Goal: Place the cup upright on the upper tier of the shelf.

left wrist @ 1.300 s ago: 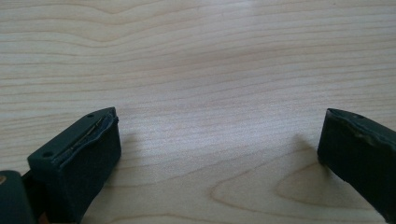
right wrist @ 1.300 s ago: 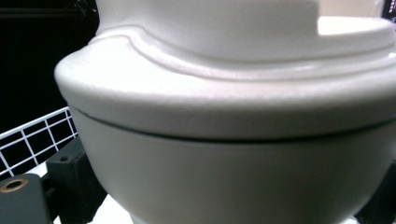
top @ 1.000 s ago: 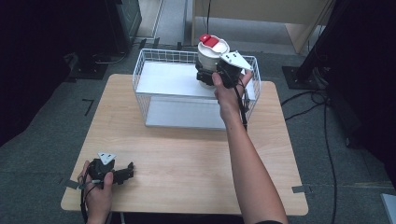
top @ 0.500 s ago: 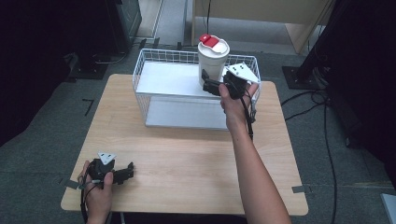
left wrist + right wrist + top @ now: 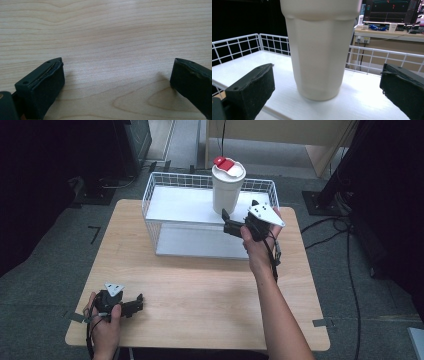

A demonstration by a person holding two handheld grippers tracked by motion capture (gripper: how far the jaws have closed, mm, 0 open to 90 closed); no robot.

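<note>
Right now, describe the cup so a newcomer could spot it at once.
On the wooden table sits a white wire basket. The cup stands upright at the basket's far right, the only tall thing there: cream-white, with a red tab on its lid.

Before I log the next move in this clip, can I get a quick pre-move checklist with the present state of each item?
1. Tumbler upright on the basket's white floor: ok.
2. Right gripper jaws open, apart from the tumbler: ok.
3. Red-tabbed lid seated on the tumbler: ok.
4. Wire basket sitting flat on the table: ok.
5. Left gripper open, low over bare wood near the table's front left corner: ok.
6. Anything inside the tumbler: cannot tell.
</note>
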